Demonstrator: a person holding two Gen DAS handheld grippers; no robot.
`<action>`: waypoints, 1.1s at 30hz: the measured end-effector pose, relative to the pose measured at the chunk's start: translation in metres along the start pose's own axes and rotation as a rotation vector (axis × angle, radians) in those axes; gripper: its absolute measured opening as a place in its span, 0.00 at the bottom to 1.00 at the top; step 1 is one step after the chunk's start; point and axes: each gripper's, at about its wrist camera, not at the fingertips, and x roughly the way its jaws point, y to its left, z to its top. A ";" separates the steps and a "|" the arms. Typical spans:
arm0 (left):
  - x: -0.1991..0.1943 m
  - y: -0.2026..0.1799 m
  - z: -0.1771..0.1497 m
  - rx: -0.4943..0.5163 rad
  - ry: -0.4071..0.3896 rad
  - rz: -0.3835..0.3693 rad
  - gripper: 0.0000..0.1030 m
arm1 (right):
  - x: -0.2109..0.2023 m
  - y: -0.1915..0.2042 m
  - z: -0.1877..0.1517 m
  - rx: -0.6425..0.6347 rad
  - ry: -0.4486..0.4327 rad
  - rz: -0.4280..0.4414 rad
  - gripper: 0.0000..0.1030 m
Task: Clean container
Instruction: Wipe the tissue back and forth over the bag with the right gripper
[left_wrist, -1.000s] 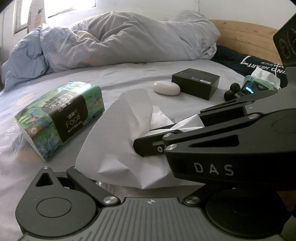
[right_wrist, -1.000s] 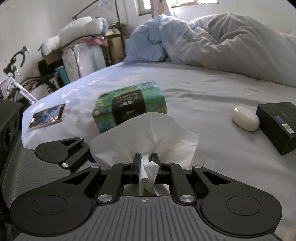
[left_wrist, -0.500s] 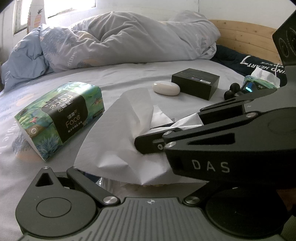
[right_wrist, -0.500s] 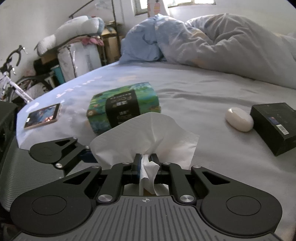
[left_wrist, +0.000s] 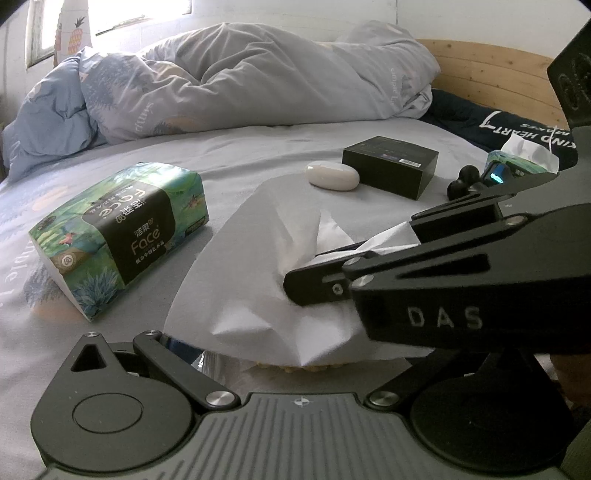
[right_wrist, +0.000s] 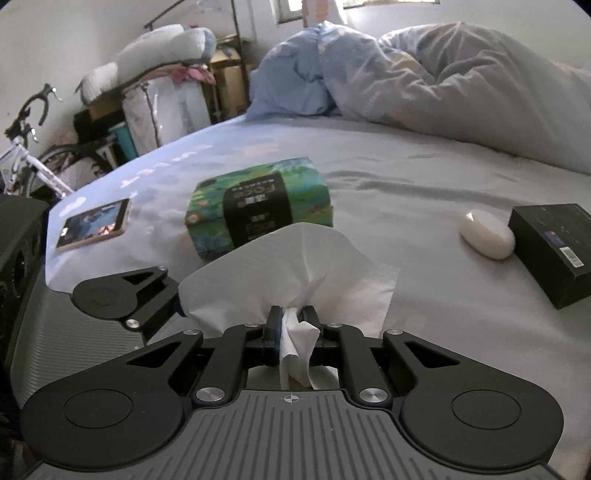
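Note:
My right gripper (right_wrist: 291, 314) is shut on a white tissue (right_wrist: 295, 266), which fans out ahead of its fingers. In the left wrist view the right gripper (left_wrist: 295, 284) reaches in from the right and holds the tissue (left_wrist: 251, 258) over the space between my left gripper's jaws. Those jaws stand wide apart, and their tips are hidden under the paper. A clear, shiny object with a yellowish edge (left_wrist: 210, 363) peeks out below the tissue; most of it is covered. The left gripper (right_wrist: 122, 295) also shows at the left of the right wrist view.
All this is above a grey bed sheet (left_wrist: 258, 147). On it lie a green tissue pack (left_wrist: 118, 236), a white oval case (left_wrist: 332, 175), a black box (left_wrist: 391, 166) and a phone (right_wrist: 94, 229). A rumpled duvet (left_wrist: 258, 74) fills the far side. A bicycle (right_wrist: 26, 147) stands beside the bed.
The tissue's folds have shifted a little over the left gripper's jaws. Both grippers stay where they were.

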 end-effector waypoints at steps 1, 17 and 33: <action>0.000 0.000 0.000 0.000 0.000 0.000 1.00 | 0.000 0.001 0.000 0.000 -0.003 0.002 0.13; 0.000 0.000 0.000 0.000 0.000 -0.001 1.00 | 0.002 0.001 -0.001 0.005 -0.024 -0.013 0.12; 0.000 0.000 0.000 -0.002 0.000 -0.002 1.00 | 0.005 0.000 0.001 0.013 -0.025 -0.028 0.13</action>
